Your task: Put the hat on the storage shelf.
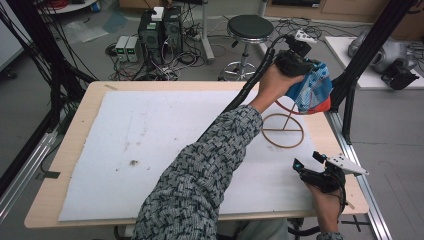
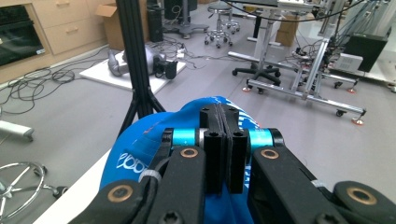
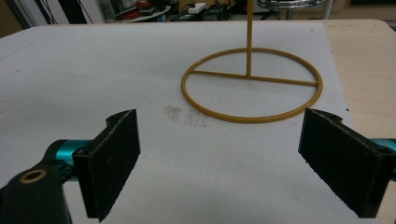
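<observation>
Blue patterned cloth bag (image 1: 311,89) with white and red markings sat pinched between the left gripper's (image 1: 295,62) jaws, which were closed flat on a fold of its fabric; in the left gripper view the two black pads met with blue cloth (image 2: 140,149) bulging below and to both sides of them. Bag hung under and just ahead of those jaws, held up over the far right corner of the white foam mat (image 1: 150,150), above the thin yellow-brown wire stand (image 1: 283,130) with a ring base and upright rod. Rod top looked to reach into or behind the bag; contact could not be told. Key relation, as a judgement: bag was straight above the stand's upright, so any hanging or lifting move ran along that vertical rod. Left hand was the nearer one and already had it. Right gripper (image 1: 312,162) hovered low near the mat's near right edge, jaws spread wide and empty, pointed at the ring base (image 3: 252,84), which lay ahead and between the pads, well apart.
</observation>
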